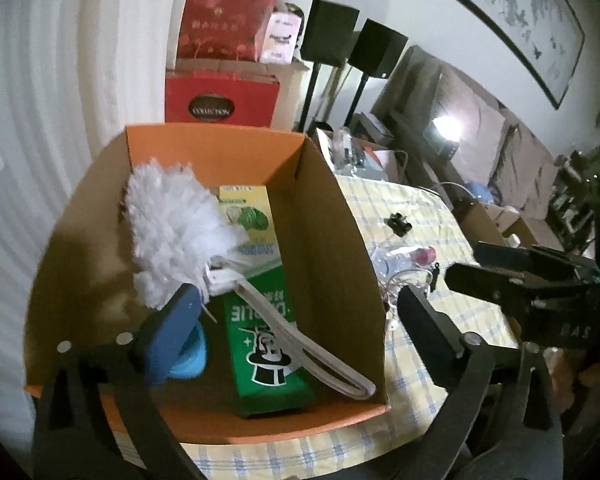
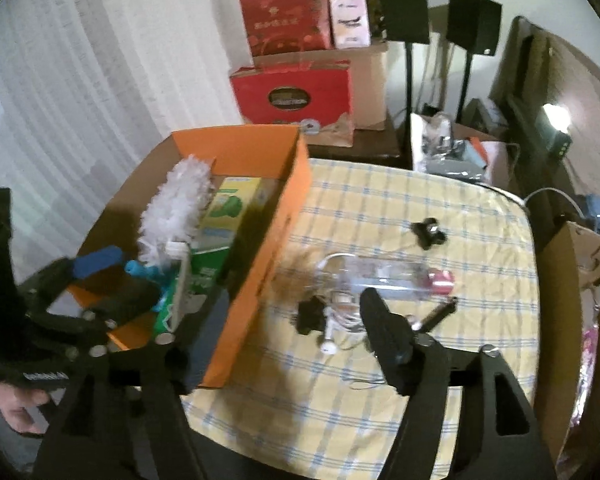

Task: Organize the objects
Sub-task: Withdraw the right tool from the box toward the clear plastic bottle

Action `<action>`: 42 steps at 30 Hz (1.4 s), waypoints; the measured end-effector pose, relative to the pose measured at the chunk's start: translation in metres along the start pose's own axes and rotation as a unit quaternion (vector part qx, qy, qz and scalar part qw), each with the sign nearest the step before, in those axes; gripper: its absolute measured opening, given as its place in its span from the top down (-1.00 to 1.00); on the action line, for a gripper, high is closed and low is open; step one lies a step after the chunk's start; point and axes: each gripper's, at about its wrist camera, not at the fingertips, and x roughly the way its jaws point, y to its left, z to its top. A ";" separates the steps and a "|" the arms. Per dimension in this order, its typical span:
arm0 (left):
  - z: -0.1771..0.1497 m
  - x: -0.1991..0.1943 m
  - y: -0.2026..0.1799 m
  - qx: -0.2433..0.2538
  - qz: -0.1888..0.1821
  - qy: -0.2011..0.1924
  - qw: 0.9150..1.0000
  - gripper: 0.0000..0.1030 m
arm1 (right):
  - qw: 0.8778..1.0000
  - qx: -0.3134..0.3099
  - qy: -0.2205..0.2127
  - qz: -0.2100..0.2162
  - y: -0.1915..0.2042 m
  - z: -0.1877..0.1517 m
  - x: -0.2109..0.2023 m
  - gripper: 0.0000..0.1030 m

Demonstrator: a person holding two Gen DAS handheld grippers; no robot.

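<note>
An orange cardboard box (image 1: 324,216) (image 2: 288,200) sits on the checked tablecloth. Inside lie a white fluffy duster (image 1: 176,224) (image 2: 176,208), a green toothpaste box (image 1: 268,348), a yellow-green packet (image 1: 248,216) and a blue object (image 1: 192,356). My left gripper (image 1: 292,328) is open, one finger inside the box, one outside. My right gripper (image 2: 280,344) is open and empty over the table beside the box. On the cloth lie a clear bottle with a pink cap (image 2: 396,276), white earphones (image 2: 340,320), a black pen (image 2: 436,316) and black clips (image 2: 428,232).
Red gift boxes (image 2: 296,92) and cardboard cartons are stacked behind the table. Two black speakers on stands (image 2: 404,12) stand at the back. A brown carton (image 2: 580,280) is at the table's right edge. Curtains hang on the left.
</note>
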 end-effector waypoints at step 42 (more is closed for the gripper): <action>-0.040 0.005 -0.099 0.097 -0.051 -0.019 0.994 -1.00 | 0.992 0.099 -0.030 -0.067 -0.118 -0.066 -0.024 -0.90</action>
